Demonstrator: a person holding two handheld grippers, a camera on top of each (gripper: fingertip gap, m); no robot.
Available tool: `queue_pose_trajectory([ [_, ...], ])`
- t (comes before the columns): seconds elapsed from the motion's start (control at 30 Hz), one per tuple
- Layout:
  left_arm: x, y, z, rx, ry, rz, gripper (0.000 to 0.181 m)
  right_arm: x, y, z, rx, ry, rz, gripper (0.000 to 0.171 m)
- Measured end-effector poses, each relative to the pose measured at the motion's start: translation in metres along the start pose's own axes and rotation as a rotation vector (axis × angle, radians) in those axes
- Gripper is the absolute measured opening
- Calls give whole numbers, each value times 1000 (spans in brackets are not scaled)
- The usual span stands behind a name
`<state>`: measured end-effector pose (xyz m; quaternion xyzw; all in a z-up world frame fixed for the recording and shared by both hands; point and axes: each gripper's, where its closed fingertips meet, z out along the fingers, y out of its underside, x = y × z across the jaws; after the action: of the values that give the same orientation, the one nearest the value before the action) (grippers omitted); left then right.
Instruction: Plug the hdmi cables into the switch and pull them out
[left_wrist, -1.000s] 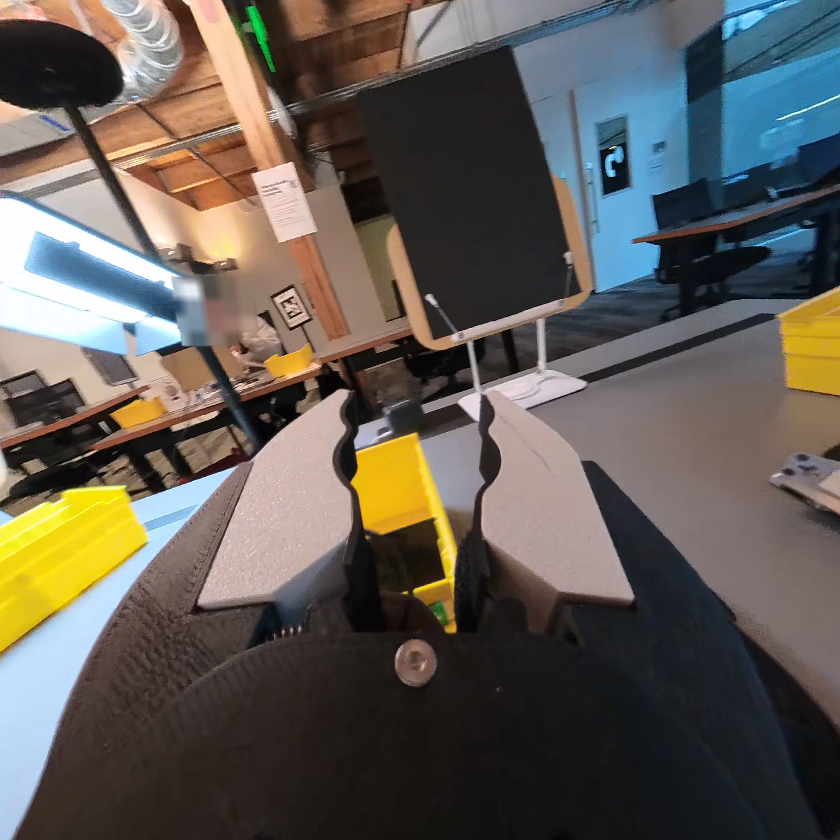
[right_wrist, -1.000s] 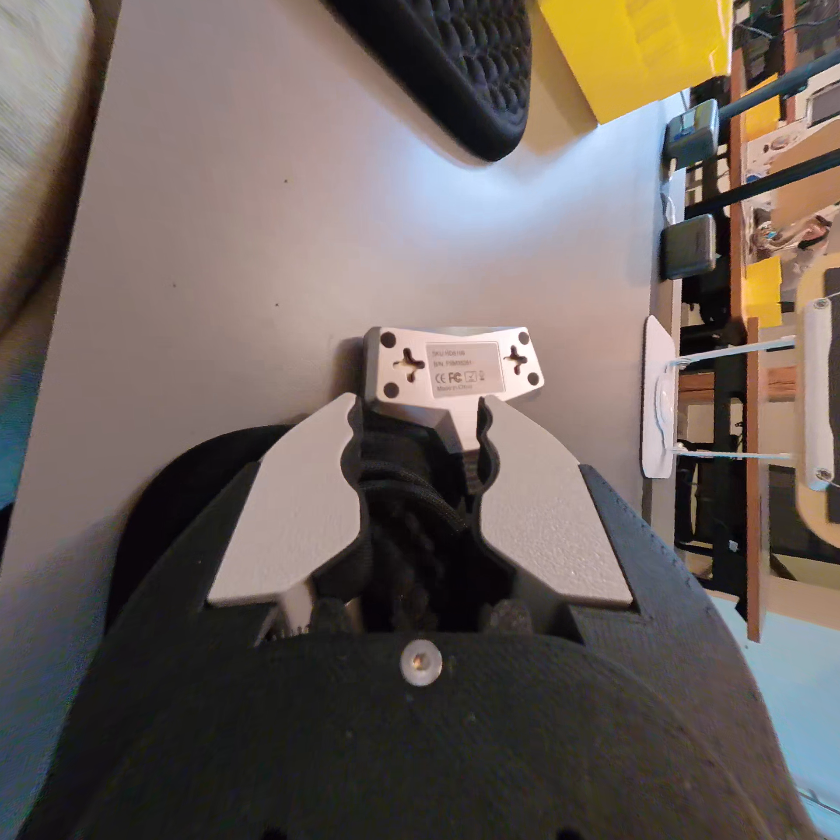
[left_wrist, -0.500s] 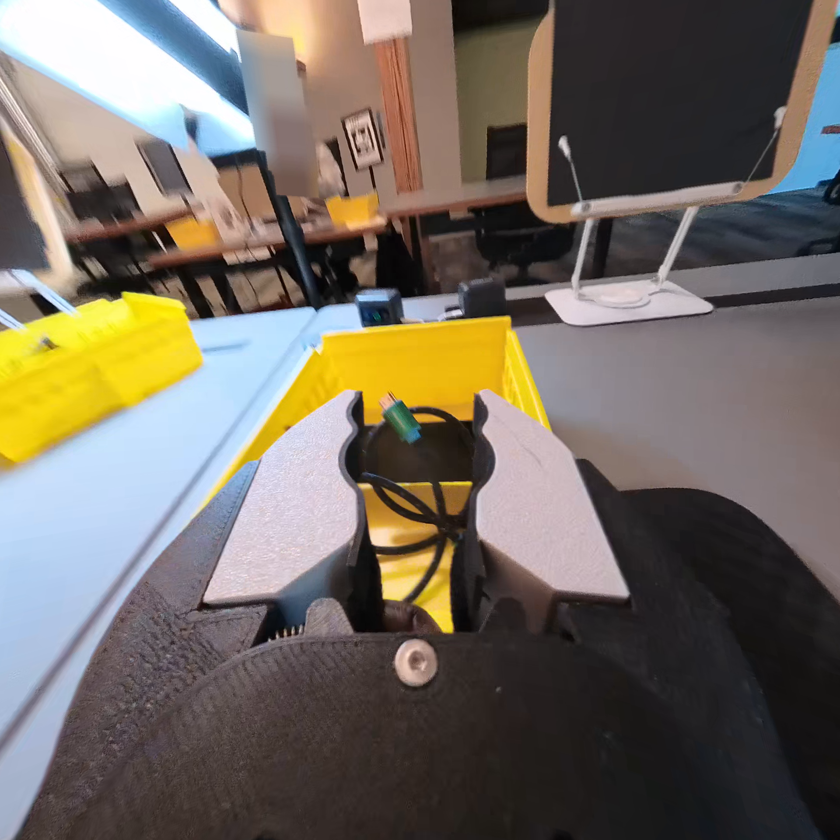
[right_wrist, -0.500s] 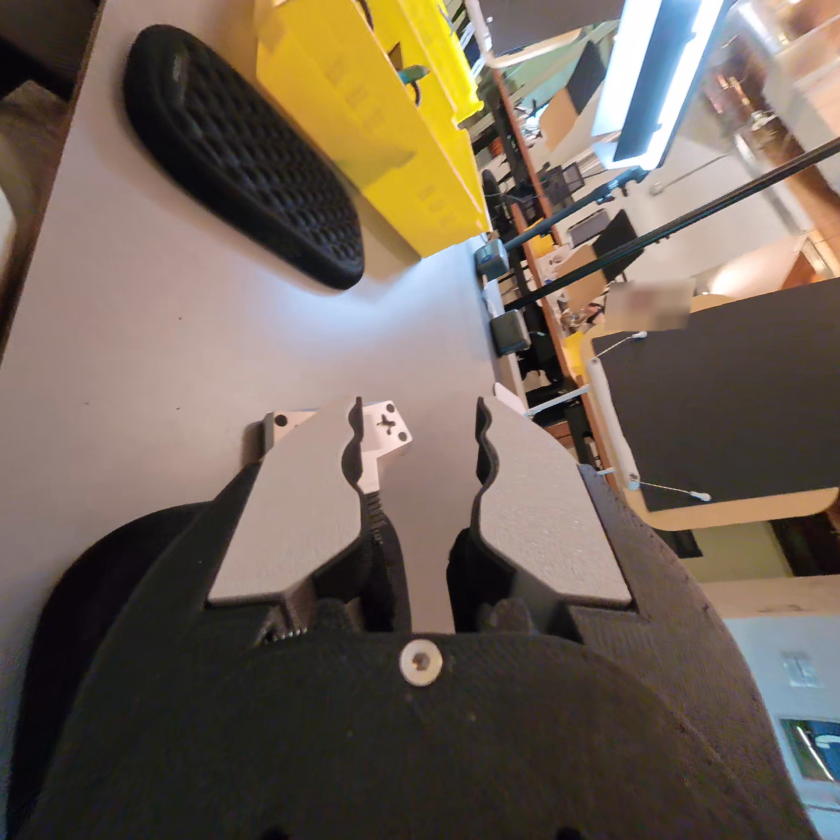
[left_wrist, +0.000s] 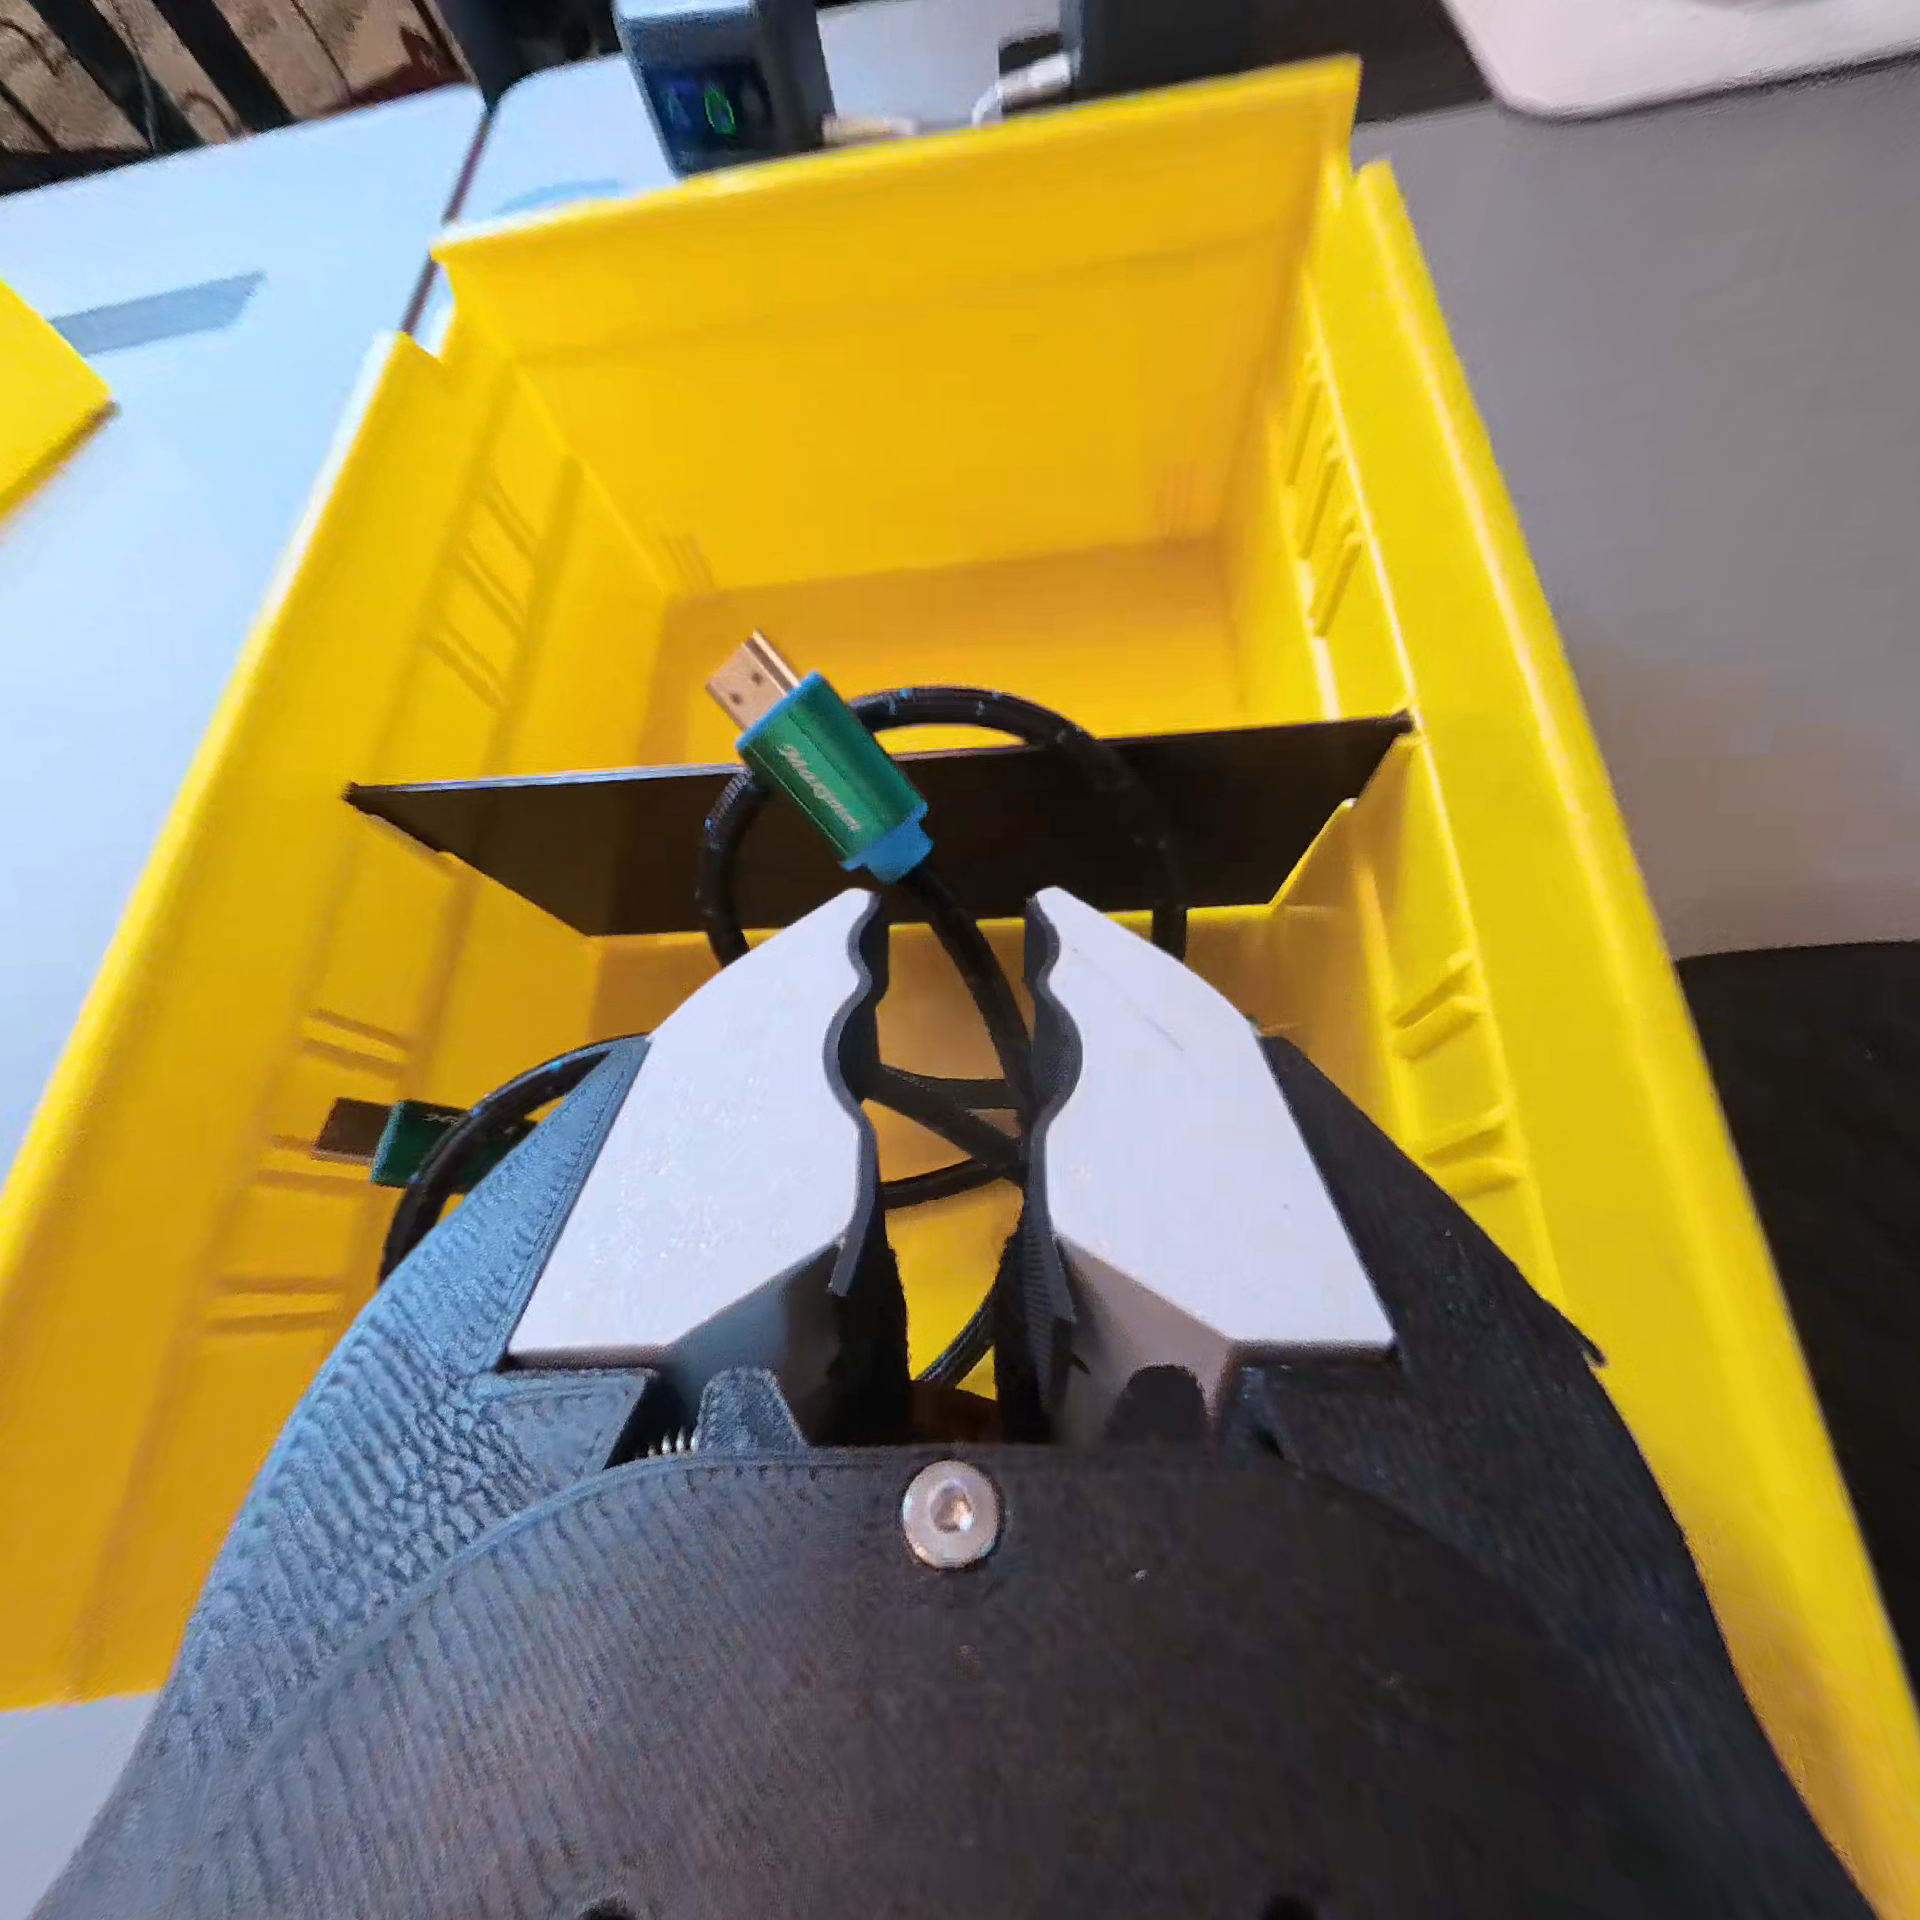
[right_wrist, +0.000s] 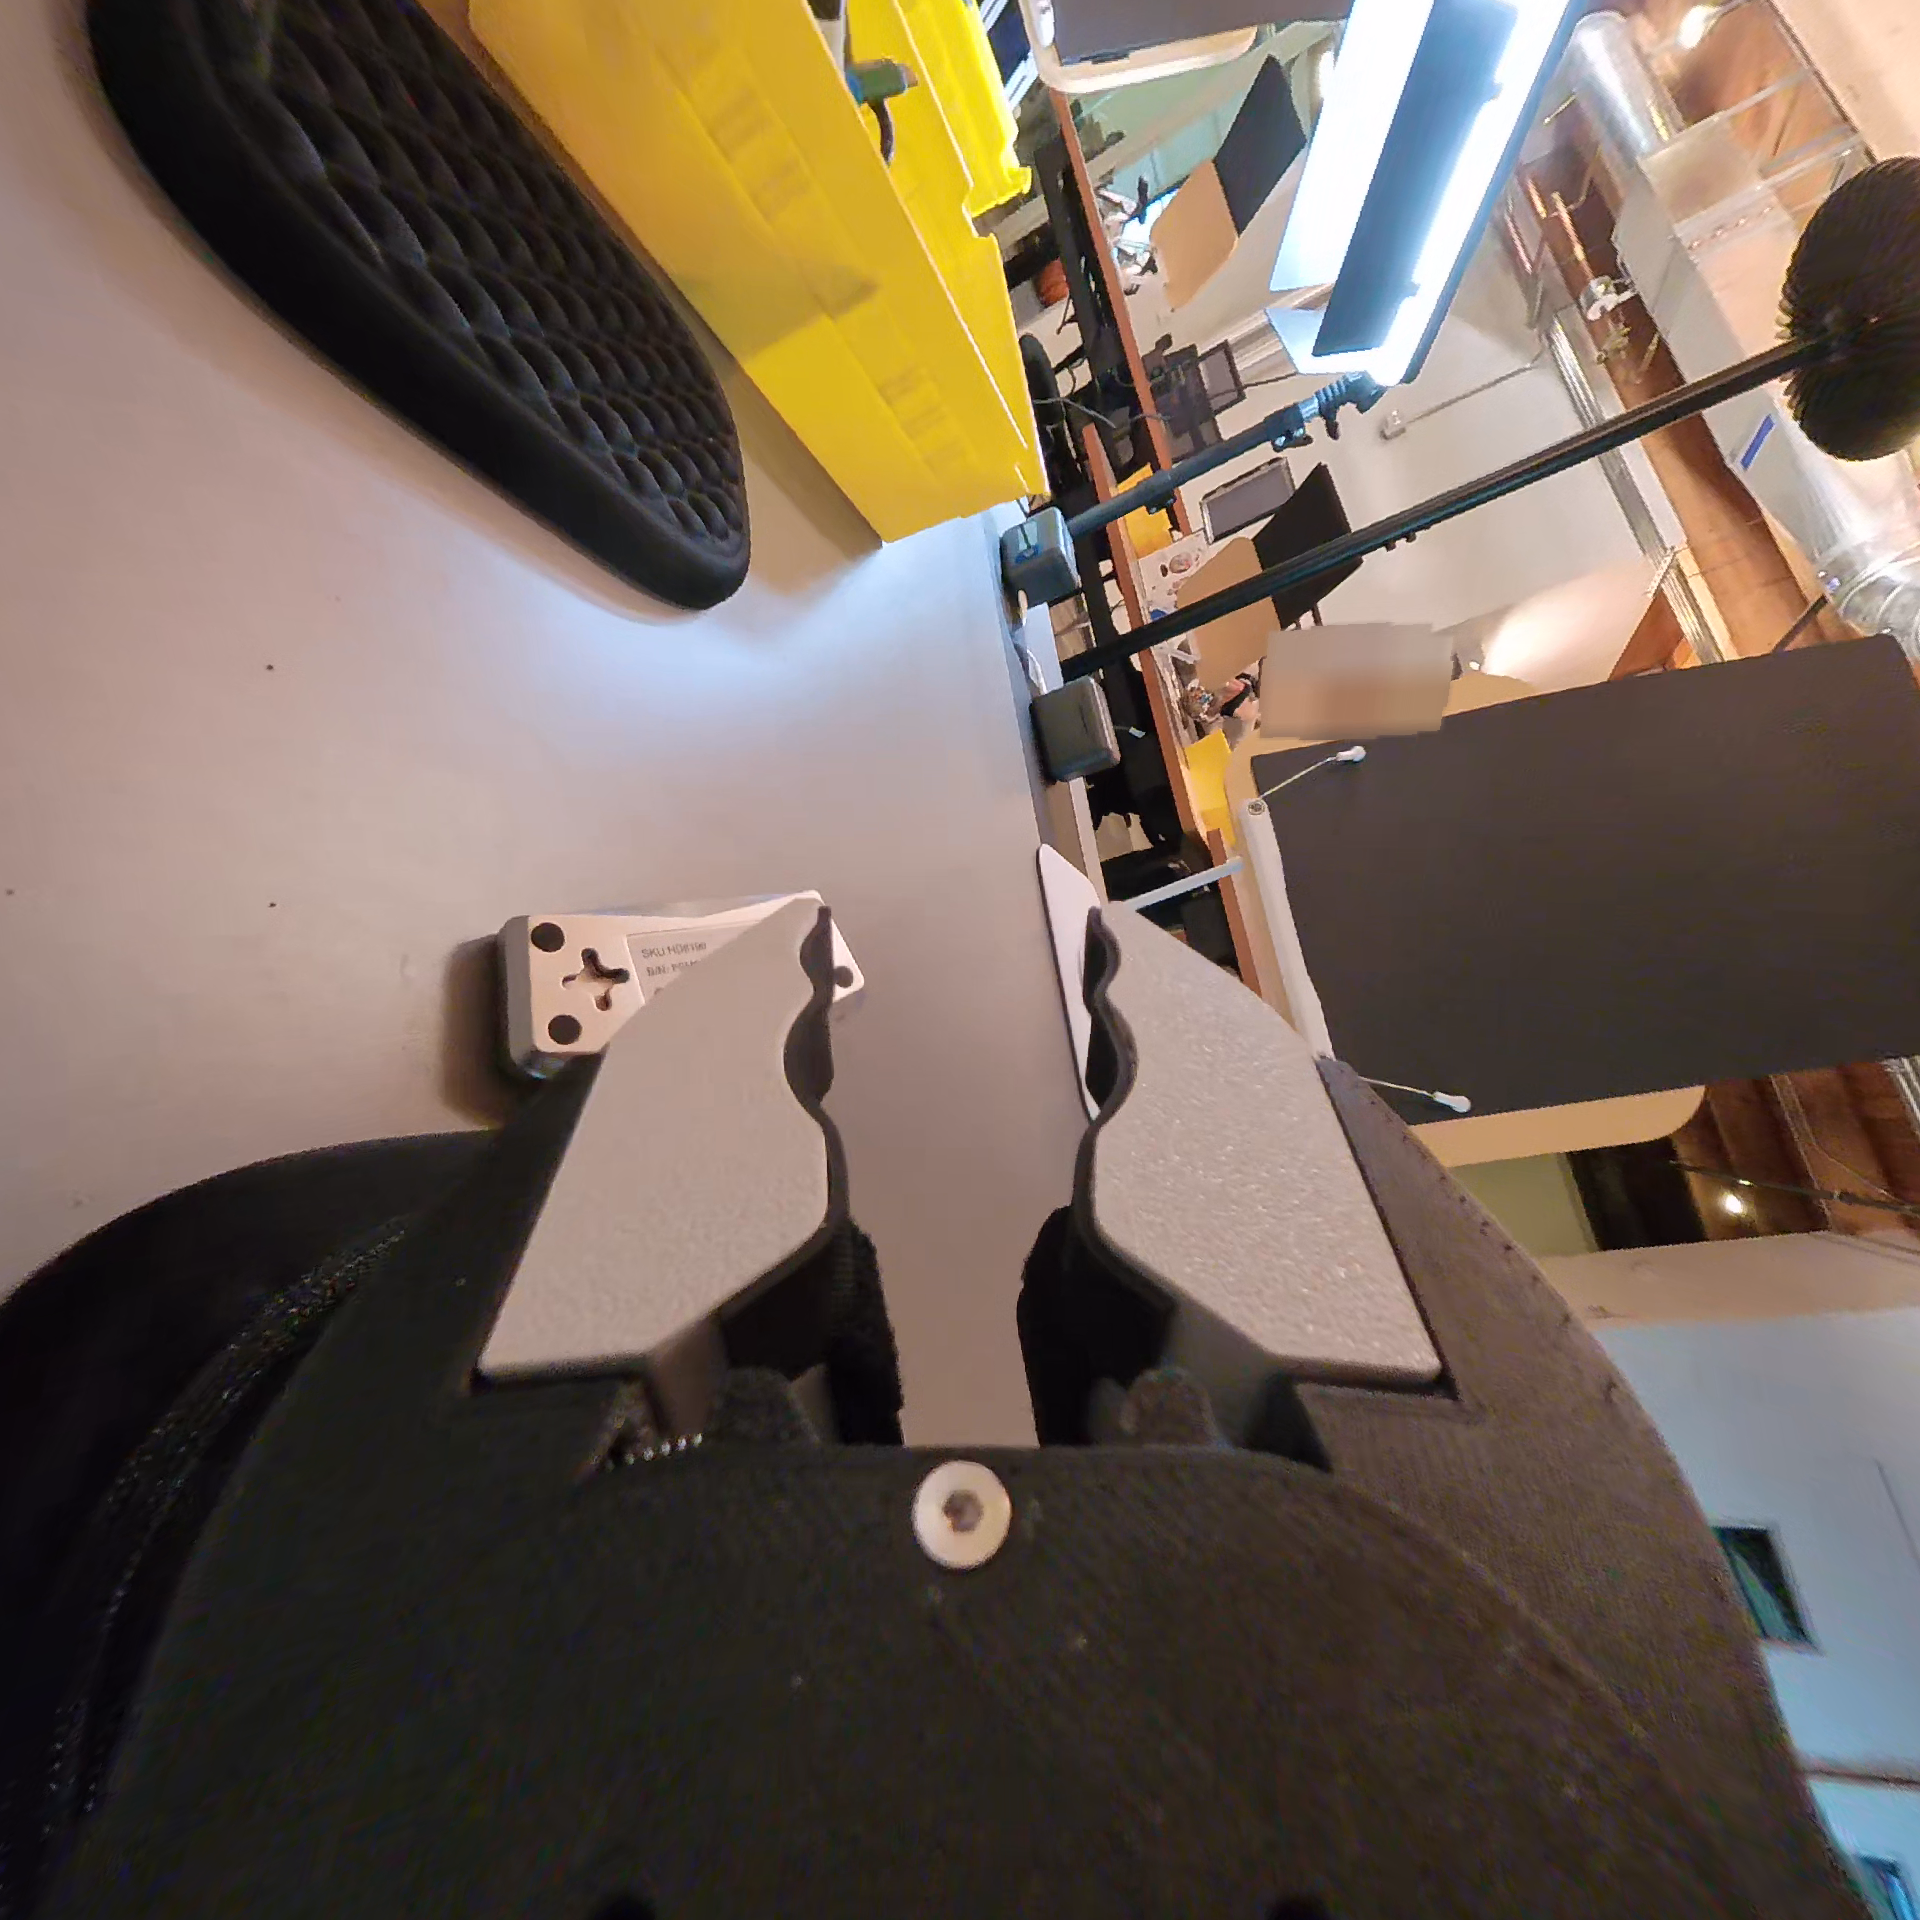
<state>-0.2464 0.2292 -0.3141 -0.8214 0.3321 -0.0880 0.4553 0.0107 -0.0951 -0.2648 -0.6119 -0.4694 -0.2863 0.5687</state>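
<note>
Yellow plastic forms the open bin (left_wrist: 312, 790) under the left gripper (left_wrist: 951, 914), which hangs over the bin's near compartment with its jaws apart and nothing clamped between them. A black divider (left_wrist: 520, 852) crosses the bin from left to right, and the far compartment behind it looks bare. A green-shelled HDMI plug (left_wrist: 826, 774) with a gold tip sticks up over the divider, tilted toward the far left, and its black cable (left_wrist: 977, 977) runs down between the parted fingers into loose coils on the bin floor. A second, darker plug (left_wrist: 379, 1138) lies near the left wall of the near compartment. In the right wrist view the right gripper (right_wrist: 956, 935) is likewise open and empty above the grey table (right_wrist: 312, 779); the silver switch (right_wrist: 566, 987) lies flat on the table, partly hidden behind the left finger. A black mesh pad (right_wrist: 436, 281) lies farther off beside the yellow bin (right_wrist: 831, 291)
</note>
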Motion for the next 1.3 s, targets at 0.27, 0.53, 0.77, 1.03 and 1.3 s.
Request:
queue_pose_trajectory([
  [0.27,-6,-41,-44,326,28,-108,9,6,3,-3,-13,36,-12,46],
  [0.53,11,-95,-146,757,8,120,6,8,-6,1,23,64,-8,45],
  [0.77,114,-96,-169,653,-104,827,7,13,-50,10,155,187,-108,44],
  [1.03,243,-52,-132,533,7,1304,7,26,-116,27,150,458,-485,47],
  [1.3,291,-38,-138,615,147,1373,7,7,-76,59,-76,246,-611,13],
])
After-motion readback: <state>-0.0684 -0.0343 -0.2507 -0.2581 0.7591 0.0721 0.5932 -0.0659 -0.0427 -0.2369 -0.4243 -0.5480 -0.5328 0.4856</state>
